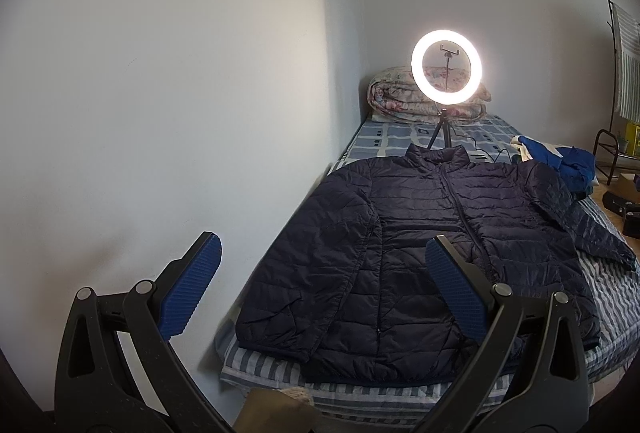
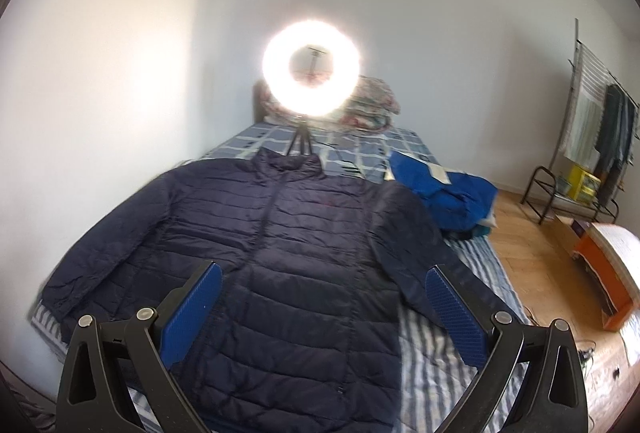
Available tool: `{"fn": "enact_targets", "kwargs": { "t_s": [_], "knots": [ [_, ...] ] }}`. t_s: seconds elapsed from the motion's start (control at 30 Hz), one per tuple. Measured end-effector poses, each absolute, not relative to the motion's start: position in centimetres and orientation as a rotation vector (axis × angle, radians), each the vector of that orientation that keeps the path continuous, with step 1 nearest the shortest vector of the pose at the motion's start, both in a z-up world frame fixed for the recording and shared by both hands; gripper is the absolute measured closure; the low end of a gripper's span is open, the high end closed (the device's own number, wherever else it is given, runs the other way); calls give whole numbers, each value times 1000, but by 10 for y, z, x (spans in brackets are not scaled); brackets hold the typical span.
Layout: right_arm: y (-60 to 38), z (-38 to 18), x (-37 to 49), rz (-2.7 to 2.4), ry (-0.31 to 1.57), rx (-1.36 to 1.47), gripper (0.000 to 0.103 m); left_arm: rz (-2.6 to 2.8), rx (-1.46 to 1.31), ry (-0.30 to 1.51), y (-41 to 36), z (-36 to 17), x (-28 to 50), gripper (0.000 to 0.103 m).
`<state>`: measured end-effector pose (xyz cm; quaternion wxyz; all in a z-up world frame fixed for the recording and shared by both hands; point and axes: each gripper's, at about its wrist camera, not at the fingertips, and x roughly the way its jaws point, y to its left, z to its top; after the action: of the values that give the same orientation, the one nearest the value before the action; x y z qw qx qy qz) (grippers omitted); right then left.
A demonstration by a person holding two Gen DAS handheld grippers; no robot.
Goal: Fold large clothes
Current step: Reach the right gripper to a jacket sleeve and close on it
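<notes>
A dark navy quilted puffer jacket (image 1: 432, 241) lies flat, front up and zipped, on the bed (image 1: 360, 389), collar toward the far end, sleeves along its sides. It also shows in the right wrist view (image 2: 288, 257). My left gripper (image 1: 322, 253) is open and empty, held above the jacket's near left hem, close to the wall. My right gripper (image 2: 324, 281) is open and empty, held above the jacket's lower front, its right finger over the right sleeve (image 2: 416, 253).
A lit ring light on a tripod (image 1: 446, 71) stands on the bed behind the collar, in front of a folded floral quilt (image 1: 394, 99). A blue garment pile (image 2: 444, 189) lies at the bed's right edge. A white wall bounds the left. A rack (image 2: 576, 189) and an orange box (image 2: 608, 273) stand on the wooden floor at the right.
</notes>
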<state>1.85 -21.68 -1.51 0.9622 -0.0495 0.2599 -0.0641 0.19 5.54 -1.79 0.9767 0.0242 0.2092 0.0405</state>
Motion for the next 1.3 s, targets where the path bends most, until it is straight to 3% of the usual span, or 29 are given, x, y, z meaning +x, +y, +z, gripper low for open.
{"fn": "enact_targets", "kwargs": {
  "t_s": [0.67, 0.93, 1.1, 1.3],
  "knots": [
    [-77, -35, 92, 344, 594, -302, 3, 147, -21, 466, 126, -59, -29, 0],
    [-22, -87, 151, 607, 895, -120, 25, 111, -28, 472, 122, -64, -23, 0],
    [3, -135, 188, 705, 1129, 16, 46, 87, -31, 495, 120, -66, -18, 0],
    [29, -180, 209, 686, 1233, 70, 49, 83, -76, 531, 127, -71, -13, 0]
  ]
}}
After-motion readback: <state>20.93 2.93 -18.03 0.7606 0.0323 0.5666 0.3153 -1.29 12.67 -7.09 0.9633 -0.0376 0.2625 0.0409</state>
